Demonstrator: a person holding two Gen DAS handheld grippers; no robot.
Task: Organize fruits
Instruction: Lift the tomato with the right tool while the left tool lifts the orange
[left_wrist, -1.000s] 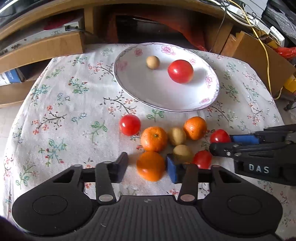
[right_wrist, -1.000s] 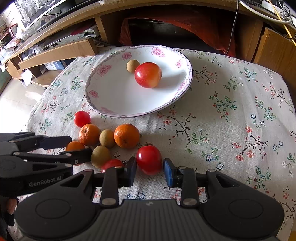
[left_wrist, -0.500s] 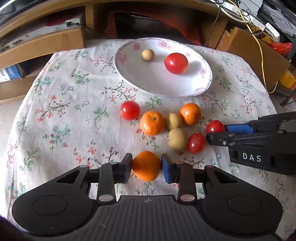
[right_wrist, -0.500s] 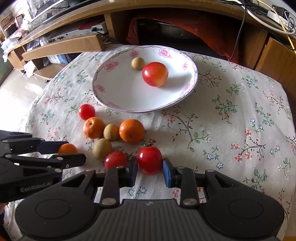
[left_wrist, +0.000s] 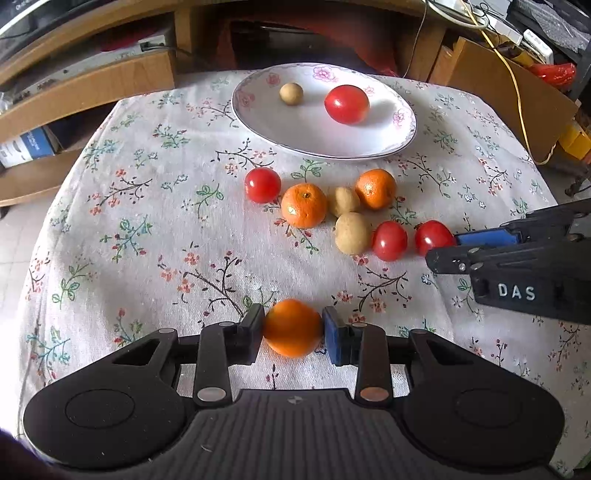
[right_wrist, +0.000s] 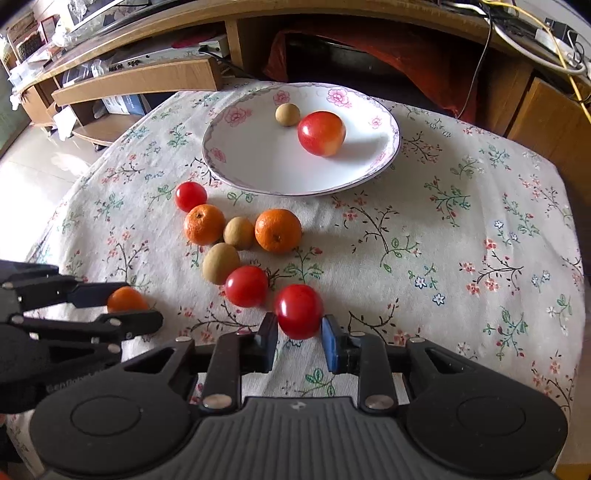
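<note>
Once both sets of jaws had closed, the left gripper (left_wrist: 293, 328) held an orange (left_wrist: 293, 327) and the right gripper (right_wrist: 299, 328) a tomato (right_wrist: 298, 311), both drawn back from the cluster, so two fruits were ready for the plate (left_wrist: 384, 149). Six loose fruits lay on the bench (left_wrist: 147, 236) between them and it, directly in the way.

Bright daylight from the left, soft shadows, glare on the floor (right_wrist: 33, 162), fisheye-bent edges.
</note>
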